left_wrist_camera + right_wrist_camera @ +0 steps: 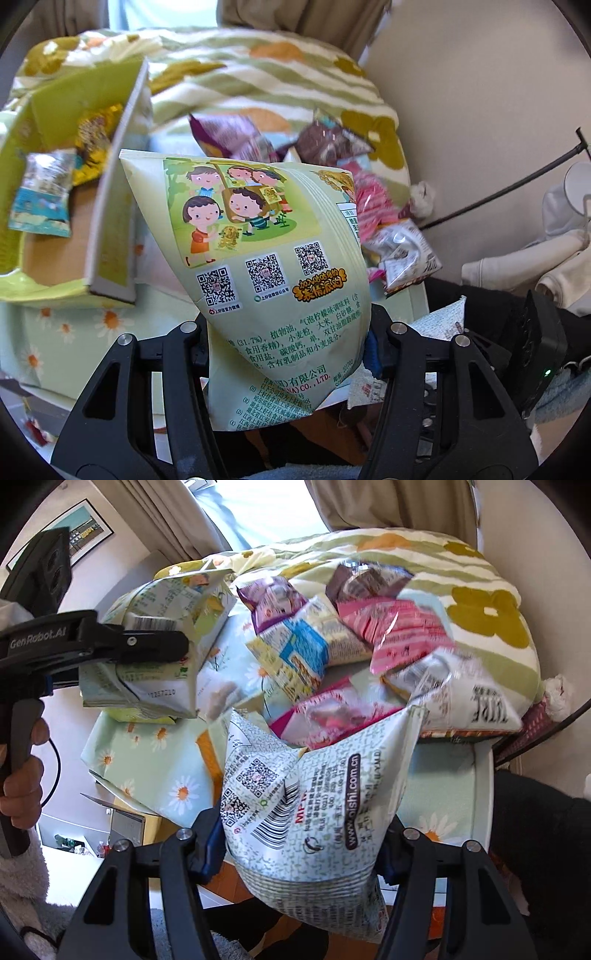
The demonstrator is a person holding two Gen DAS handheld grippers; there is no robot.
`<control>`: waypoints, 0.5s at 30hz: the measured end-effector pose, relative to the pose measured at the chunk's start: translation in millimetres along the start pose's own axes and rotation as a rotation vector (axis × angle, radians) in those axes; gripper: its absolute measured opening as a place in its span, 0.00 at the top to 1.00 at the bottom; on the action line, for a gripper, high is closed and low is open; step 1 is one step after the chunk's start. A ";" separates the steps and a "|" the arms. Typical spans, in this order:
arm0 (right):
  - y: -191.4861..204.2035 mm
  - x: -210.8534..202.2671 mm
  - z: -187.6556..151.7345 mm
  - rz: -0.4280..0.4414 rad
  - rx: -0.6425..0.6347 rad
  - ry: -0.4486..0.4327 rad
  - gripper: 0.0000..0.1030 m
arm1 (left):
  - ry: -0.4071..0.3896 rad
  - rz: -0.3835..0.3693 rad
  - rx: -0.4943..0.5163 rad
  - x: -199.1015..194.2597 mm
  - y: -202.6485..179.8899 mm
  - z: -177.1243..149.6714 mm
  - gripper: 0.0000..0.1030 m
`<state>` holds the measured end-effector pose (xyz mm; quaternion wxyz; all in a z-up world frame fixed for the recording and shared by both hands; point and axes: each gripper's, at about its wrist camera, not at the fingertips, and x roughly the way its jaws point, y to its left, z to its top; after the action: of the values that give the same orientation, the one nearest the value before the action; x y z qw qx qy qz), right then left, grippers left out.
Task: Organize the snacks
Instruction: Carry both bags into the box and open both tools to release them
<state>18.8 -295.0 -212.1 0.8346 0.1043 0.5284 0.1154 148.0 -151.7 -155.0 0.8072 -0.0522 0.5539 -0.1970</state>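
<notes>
Two snack packets are held up at once. Leftmost sits the yellow-green cardboard box point(110, 155) with small packets inside; beside it the left gripper point(291, 347) clamps a pale green cartoon-printed snack bag point(266, 258). Farther right, the right gripper point(301, 845) pinches a white speckled barcode-printed snack bag point(314, 797) above the loose snack pile point(354, 627) on the floral bedding point(491, 616).
</notes>
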 end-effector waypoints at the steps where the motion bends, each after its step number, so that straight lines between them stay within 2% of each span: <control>1: 4.3 -6.7 4.0 0.003 -0.008 -0.009 0.43 | -0.017 0.005 -0.003 -8.0 0.2 0.0 0.49; 8: 38.8 -39.9 38.6 0.008 -0.099 -0.063 0.43 | -0.150 0.048 -0.041 -67.1 16.7 0.6 0.49; 15: 99.3 -46.9 84.7 0.065 -0.163 -0.117 0.43 | -0.230 0.112 -0.115 -112.0 69.2 6.1 0.49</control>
<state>67.9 -219.1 -107.0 0.8656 0.0597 0.4639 0.1787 137.0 -47.0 -75.8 0.8707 -0.0896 0.4702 -0.1125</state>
